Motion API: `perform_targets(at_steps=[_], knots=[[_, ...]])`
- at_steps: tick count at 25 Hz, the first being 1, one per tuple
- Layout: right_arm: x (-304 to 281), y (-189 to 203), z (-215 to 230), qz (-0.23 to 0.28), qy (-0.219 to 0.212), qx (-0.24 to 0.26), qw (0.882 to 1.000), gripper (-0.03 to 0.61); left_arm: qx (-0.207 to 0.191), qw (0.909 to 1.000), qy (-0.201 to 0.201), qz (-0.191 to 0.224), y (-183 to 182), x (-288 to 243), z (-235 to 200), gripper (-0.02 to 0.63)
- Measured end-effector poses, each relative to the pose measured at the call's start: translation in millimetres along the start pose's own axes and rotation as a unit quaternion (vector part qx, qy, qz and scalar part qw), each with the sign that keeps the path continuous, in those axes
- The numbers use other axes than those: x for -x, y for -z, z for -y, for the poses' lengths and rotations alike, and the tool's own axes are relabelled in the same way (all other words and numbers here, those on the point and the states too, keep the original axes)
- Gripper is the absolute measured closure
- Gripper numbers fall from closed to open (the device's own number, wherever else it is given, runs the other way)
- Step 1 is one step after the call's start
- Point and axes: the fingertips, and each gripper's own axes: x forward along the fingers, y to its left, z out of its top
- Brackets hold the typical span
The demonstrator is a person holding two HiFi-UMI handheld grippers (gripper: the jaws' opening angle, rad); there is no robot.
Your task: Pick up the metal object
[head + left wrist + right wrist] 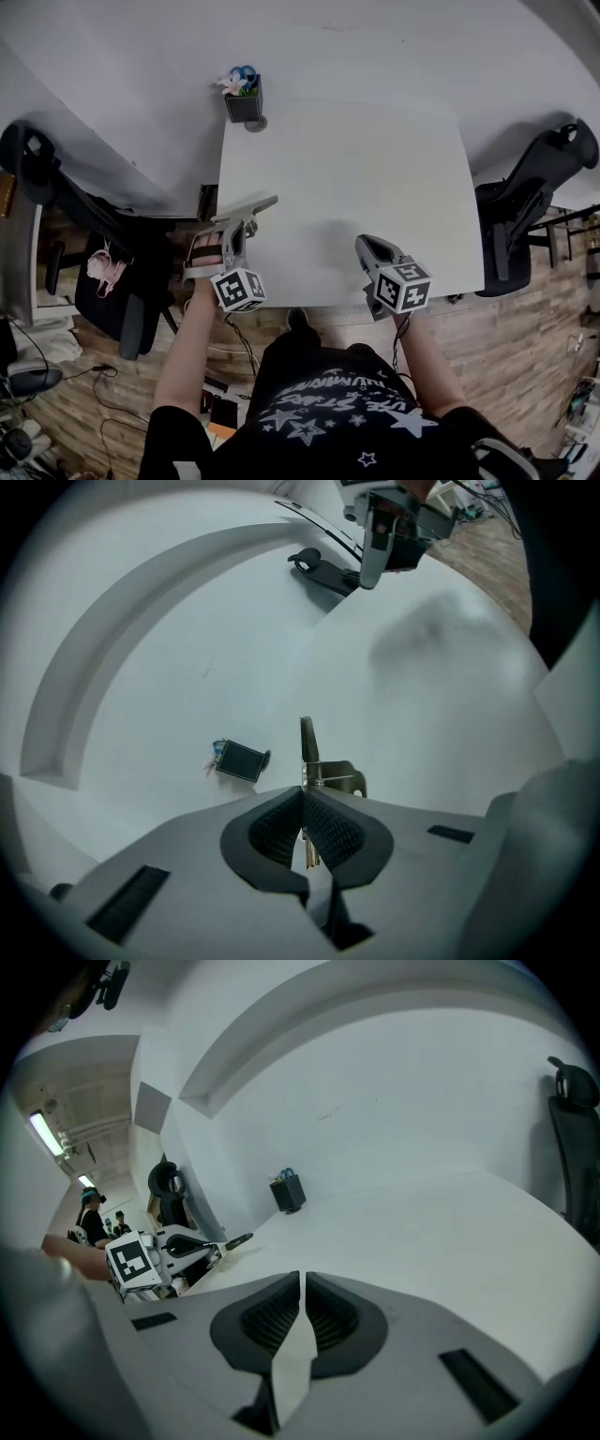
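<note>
The metal object (259,203) is a thin flat strip with a small bracket part, held over the left edge of the white table (375,159). My left gripper (244,217) is shut on it. In the left gripper view the strip (307,747) sticks out edge-on from between the pressed pads of that gripper (302,797). My right gripper (363,246) hovers over the table's near edge, and its jaws (302,1279) are shut with nothing between them. The right gripper view shows the left gripper (178,1246) with the strip (234,1239) pointing out.
A small black holder (244,101) with flowers and blue items stands at the table's far left corner, also seen as the holder (240,759) and holder (288,1192). Black office chairs stand at the right (530,202) and left (52,183). The floor is wood.
</note>
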Motion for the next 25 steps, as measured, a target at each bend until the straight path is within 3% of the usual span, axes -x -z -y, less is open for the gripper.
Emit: perform_targets(at_steps=[4,14,20,25], knots=[[9.7,-4.9,-2.5,0.012,-0.010,0.004,1.000,0.528,0.015,0.9998,-0.014,0.003,-14.7,20.2,-5.7,0.591],[78.5,4.3,0.8,0.038,-0.034,0.014,0.999,0.529,0.111,0.9937,-0.016,0.001,-68.4,82.7,13.7,0.591],[132.3,19.4,4.8,0.051,-0.044,0.016,0.998,0.529,0.232,0.9726,-0.006,0.007,-105.1,135.1,31.7,0.591],[175.3,43.6,0.5,0.055,-0.055,0.025,0.997,0.529,0.277,0.9606,-0.015,0.013,-128.8,185.5,56.5,0.591]])
